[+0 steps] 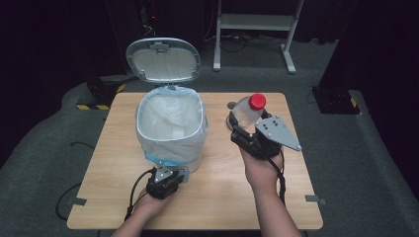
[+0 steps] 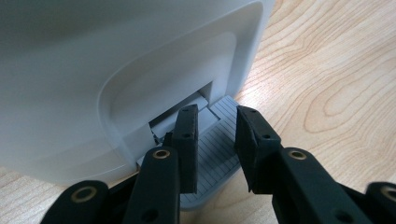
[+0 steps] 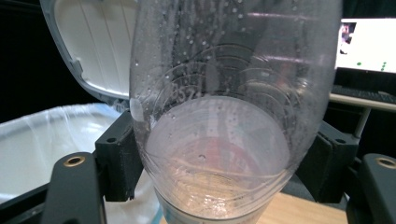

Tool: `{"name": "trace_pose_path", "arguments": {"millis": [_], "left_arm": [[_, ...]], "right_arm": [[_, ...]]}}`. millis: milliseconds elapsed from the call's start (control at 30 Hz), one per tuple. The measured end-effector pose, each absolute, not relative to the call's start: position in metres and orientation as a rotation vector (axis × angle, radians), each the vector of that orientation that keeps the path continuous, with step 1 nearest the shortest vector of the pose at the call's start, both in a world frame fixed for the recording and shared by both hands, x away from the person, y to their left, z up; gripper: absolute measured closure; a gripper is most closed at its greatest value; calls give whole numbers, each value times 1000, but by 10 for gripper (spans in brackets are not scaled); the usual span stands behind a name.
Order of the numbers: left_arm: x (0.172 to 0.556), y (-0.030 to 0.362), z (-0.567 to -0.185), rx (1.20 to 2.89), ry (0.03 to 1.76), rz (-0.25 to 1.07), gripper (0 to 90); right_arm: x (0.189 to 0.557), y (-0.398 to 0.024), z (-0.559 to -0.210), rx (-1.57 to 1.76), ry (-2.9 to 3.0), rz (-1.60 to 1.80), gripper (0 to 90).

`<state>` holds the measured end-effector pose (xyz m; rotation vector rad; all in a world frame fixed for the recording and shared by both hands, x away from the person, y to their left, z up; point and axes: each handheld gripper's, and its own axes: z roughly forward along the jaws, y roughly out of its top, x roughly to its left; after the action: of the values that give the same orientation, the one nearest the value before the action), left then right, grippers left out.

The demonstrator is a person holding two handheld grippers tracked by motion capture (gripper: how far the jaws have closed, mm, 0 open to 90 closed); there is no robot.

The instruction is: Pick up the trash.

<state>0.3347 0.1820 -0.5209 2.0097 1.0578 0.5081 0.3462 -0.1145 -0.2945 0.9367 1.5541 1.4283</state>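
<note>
High view: you are gripping a clear bottle (image 1: 245, 112) with a red cap (image 1: 257, 101) in your right gripper (image 1: 245, 129), holding it above the wooden table (image 1: 222, 197), just right of the pedal bin (image 1: 170, 129). The bin's lid (image 1: 163, 60) is standing open, a white liner (image 1: 170, 116) showing inside. Your left gripper (image 2: 217, 140) is resting on the foot pedal (image 2: 212, 154) at the bin's base, jaws parted and grasping nothing, pads set on the pedal's ribbed top.
</note>
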Motion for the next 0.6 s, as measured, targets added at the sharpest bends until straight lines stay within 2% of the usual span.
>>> {"name": "trace_pose_path", "arguments": {"millis": [600], "left_arm": [[335,182,-521,2002,1059,511,697]], "right_arm": [[357,-85,-271,872,1540,1495,267]]}}
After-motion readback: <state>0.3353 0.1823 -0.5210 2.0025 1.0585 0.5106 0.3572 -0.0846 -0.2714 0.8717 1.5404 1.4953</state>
